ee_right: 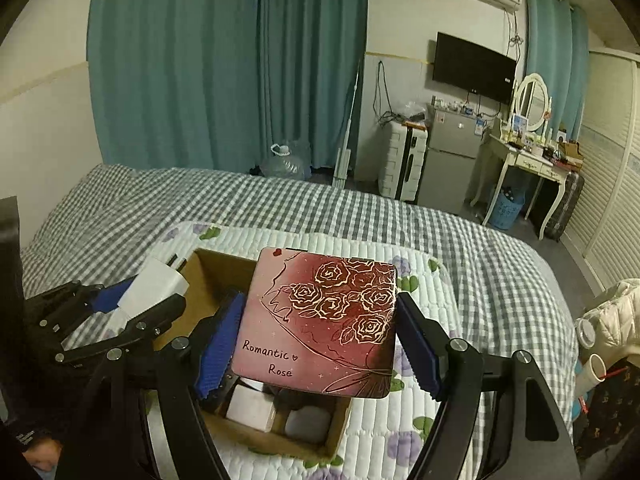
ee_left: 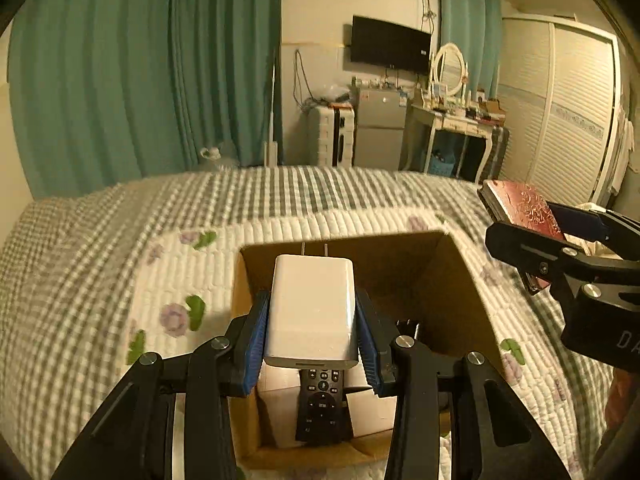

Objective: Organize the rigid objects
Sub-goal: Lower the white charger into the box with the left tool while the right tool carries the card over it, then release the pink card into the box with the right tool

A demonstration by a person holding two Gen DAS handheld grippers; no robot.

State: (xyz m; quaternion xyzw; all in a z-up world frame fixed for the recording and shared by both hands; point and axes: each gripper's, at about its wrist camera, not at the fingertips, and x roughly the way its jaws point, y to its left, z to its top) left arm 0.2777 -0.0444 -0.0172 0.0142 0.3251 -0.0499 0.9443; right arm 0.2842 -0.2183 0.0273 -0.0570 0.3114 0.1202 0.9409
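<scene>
At lower center, the left gripper clamps a white charger over the cardboard box; the right gripper clamps a rose-printed tin.

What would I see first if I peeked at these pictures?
First, the red rose tin reading "Romantic Rose", squeezed in the right gripper above the cardboard box. Next, the white charger clamped in the left gripper, above a black remote lying in that box on the flowery quilt.
</scene>
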